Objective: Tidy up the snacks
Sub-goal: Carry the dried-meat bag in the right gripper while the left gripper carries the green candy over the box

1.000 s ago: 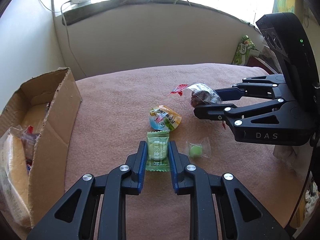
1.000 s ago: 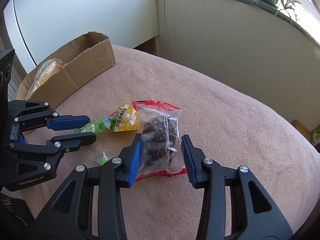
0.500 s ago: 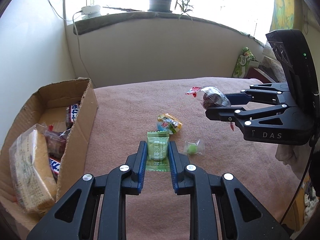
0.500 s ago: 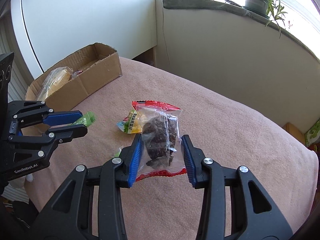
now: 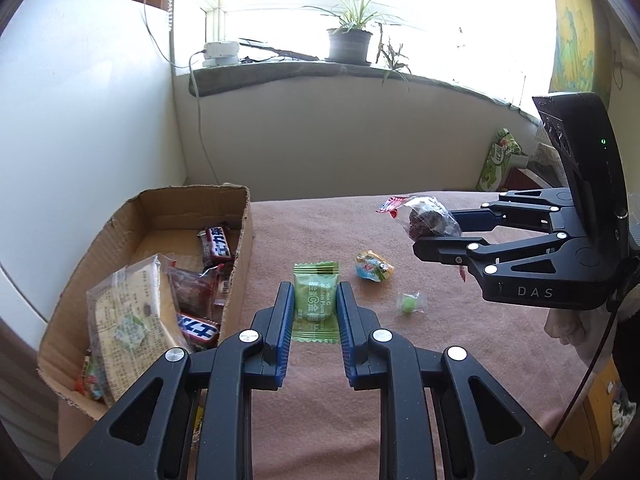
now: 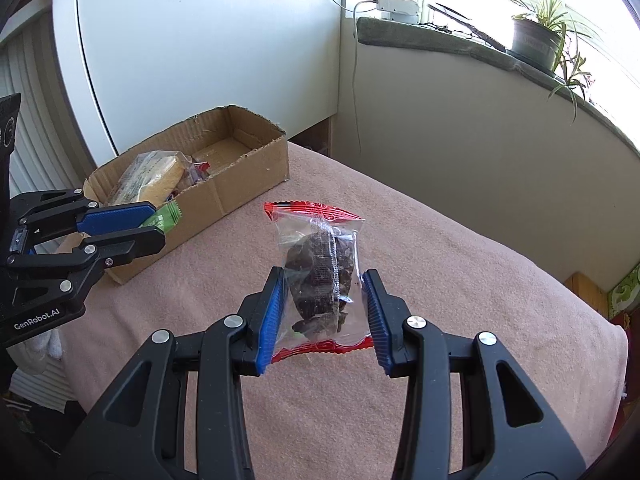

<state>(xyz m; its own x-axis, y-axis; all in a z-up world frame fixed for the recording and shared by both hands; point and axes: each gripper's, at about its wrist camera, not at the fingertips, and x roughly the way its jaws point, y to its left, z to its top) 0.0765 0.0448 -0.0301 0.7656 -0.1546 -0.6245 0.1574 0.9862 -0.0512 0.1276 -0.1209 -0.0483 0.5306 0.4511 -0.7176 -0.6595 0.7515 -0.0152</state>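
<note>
Left wrist view: The left gripper [image 5: 313, 304] is clenched on a green sachet [image 5: 315, 306], with one blue pad against each side edge. The sachet print reads "Vitamin C" above a line that appears to say "Golden Plum"; the remaining characters are not legible. To the gripper's left stands an open cardboard box [image 5: 243, 236]. It contains a pale bread-like packet in clear film [image 5: 128, 320], two dark bars with white lettering [image 5: 218, 243], and a clear packet of dark snack [image 5: 194, 294]. Ahead and to the right of the fingertips, on the pink blanket [image 5: 320, 232], lie a yellow-and-blue candy wrapper [image 5: 374, 267] and a small green sweet in clear film [image 5: 409, 304]. Further right, the right gripper [image 5: 430, 226] is held above the blanket; its housing is marked "DAS". It grasps a clear, red-edged packet of dark snack [image 5: 428, 216].

Right wrist view: The right gripper [image 6: 325, 300] is clenched on the red-edged packet [image 6: 320, 264], with both blue pads pressing the film sides. The packet is raised above the blanket [image 6: 440, 240]. Ahead and to the left is the cardboard box [image 6: 248, 184]. The left gripper [image 6: 154, 224], labelled "GenRobot.AI", sits in front of the box's near wall, and the green sachet [image 6: 166, 216] protrudes from its fingertips.
</note>
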